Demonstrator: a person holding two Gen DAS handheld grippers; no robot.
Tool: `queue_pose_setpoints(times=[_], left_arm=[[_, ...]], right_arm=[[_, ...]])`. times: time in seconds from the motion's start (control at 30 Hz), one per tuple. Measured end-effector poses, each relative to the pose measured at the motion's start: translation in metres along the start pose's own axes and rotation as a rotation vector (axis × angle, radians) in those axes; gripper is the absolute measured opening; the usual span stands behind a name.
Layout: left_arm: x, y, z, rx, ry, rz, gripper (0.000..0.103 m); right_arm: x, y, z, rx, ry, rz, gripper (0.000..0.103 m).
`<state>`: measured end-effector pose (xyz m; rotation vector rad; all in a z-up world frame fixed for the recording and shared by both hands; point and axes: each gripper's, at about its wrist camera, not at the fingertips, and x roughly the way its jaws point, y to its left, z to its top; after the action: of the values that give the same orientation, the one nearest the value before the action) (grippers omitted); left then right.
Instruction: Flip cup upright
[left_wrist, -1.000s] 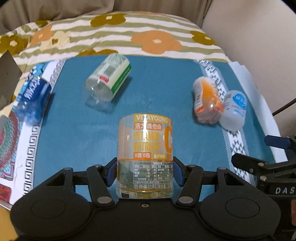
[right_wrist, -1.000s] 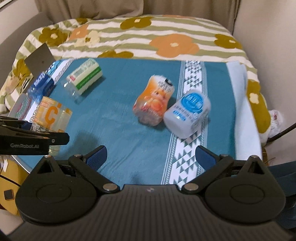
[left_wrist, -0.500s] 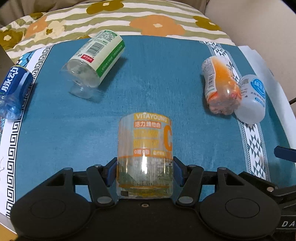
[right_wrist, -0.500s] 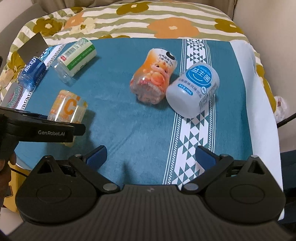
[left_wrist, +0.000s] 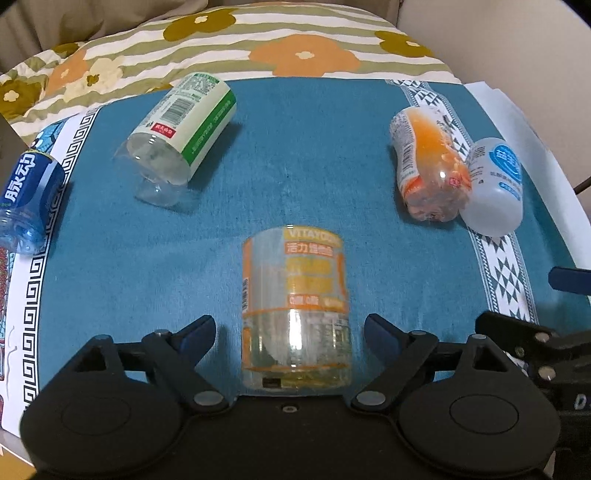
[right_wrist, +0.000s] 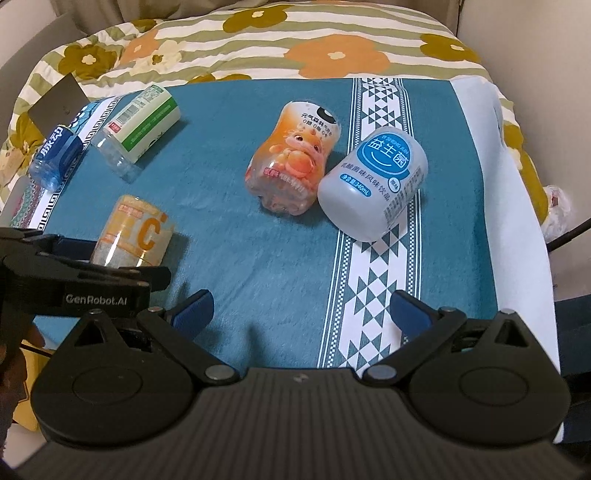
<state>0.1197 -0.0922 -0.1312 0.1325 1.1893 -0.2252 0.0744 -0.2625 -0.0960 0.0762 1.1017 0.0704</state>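
A clear cup with a yellow-orange label (left_wrist: 295, 310) stands upright on the blue cloth (left_wrist: 295, 166), between the jaws of my left gripper (left_wrist: 290, 330). The jaws stand apart from its sides, open. The cup also shows in the right wrist view (right_wrist: 133, 234), behind the left gripper's body. My right gripper (right_wrist: 301, 308) is open and empty above the cloth near the front edge.
Other cups lie on their sides: green-labelled (left_wrist: 181, 136) and blue (left_wrist: 26, 199) at the left, orange (right_wrist: 291, 162) and white with a blue label (right_wrist: 373, 184) at the right. A flowered blanket (left_wrist: 295, 51) lies behind.
My left gripper has opened and let go of the yellow-labelled cup, which now stands on the cloth. The right gripper has moved slightly closer to the cloth.
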Motion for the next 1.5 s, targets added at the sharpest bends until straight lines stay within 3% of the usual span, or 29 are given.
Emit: queue_pose_setpoints(times=[0.23, 0.3, 0.4, 0.53, 0.73, 1.07, 1.43, 1.5], left_arm=[[-0.038, 0.001, -0.006, 0.023, -0.041, -0.012, 0.093], [-0.056, 0.006, -0.009, 0.027, -0.076, -0.011, 0.103], [-0.079, 0.016, -0.016, 0.031, -0.140, 0.035, 0.103], [-0.091, 0.040, -0.022, 0.038, -0.164, 0.097, 0.103], [-0.090, 0.083, -0.034, -0.001, -0.158, 0.127, 0.103], [-0.077, 0.132, -0.051, -0.043, -0.117, 0.107, 0.103], [-0.067, 0.151, -0.050, -0.057, -0.102, 0.070, 0.103], [-0.067, 0.152, -0.050, -0.057, -0.101, 0.066, 0.103]], right_arm=[[-0.016, -0.003, 0.012, 0.016, -0.020, -0.006, 0.103], [-0.024, -0.002, 0.021, 0.011, -0.028, 0.000, 0.103], [-0.036, 0.005, 0.035, -0.010, -0.028, 0.021, 0.103], [-0.040, 0.022, 0.056, -0.029, 0.001, 0.094, 0.103], [-0.009, 0.046, 0.081, 0.078, 0.145, 0.256, 0.103], [0.062, 0.075, 0.088, 0.291, 0.299, 0.297, 0.103], [0.078, 0.071, 0.081, 0.365, 0.335, 0.296, 0.075], [0.077, 0.070, 0.081, 0.363, 0.332, 0.298, 0.074]])
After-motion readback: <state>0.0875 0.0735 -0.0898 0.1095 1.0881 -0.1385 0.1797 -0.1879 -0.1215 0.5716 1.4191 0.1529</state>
